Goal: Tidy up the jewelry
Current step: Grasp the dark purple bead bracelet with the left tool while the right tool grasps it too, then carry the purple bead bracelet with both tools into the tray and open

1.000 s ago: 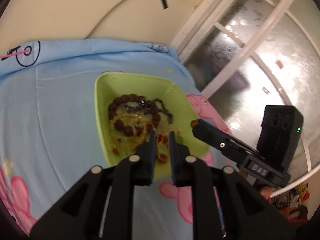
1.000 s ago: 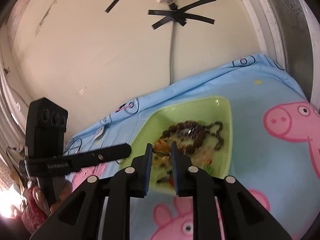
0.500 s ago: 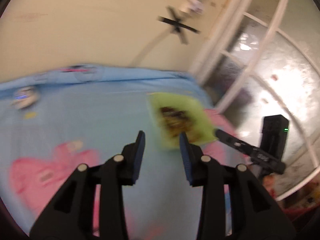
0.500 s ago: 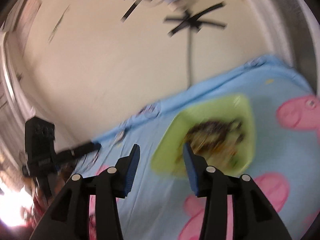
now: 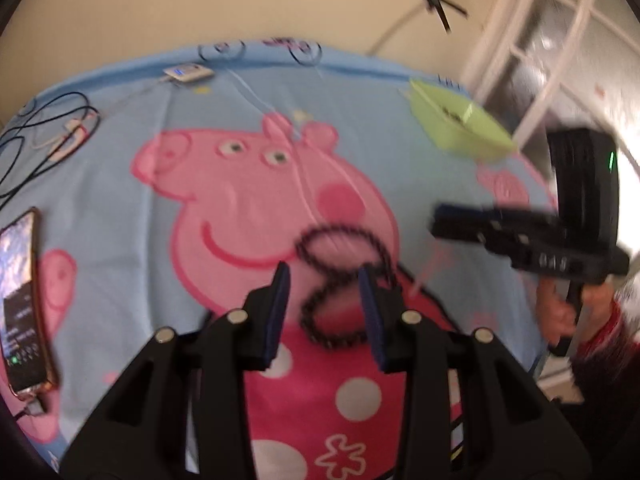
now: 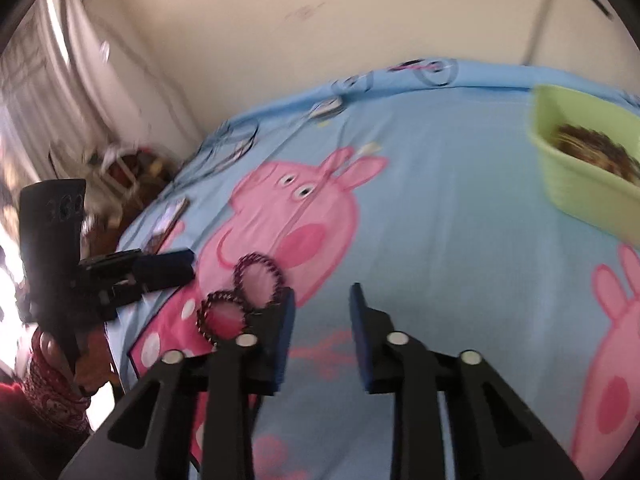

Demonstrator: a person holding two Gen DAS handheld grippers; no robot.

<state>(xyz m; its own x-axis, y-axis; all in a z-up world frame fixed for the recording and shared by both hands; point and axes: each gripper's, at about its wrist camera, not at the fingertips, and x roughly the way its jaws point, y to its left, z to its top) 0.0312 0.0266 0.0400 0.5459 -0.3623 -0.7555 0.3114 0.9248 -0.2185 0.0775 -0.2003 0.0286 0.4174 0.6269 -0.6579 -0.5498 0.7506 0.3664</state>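
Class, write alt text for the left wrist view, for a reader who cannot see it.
The open left gripper hovers over a dark beaded bracelet looped in a figure eight on a blue cartoon-pig bedsheet. A green tray holding jewelry sits far right, a phone lies at the left edge, and the right gripper reaches in.

We see a soft, matt printed cloth sheet (image 5: 224, 208) under a dark beaded necklace (image 5: 340, 280) whose small beads look faintly shiny. The green bowl (image 6: 576, 188) looks like smooth plastic, and the left gripper (image 5: 326, 312) is matt black plastic with bright metal screw heads. The phone (image 5: 22, 300) has a glossy screen.
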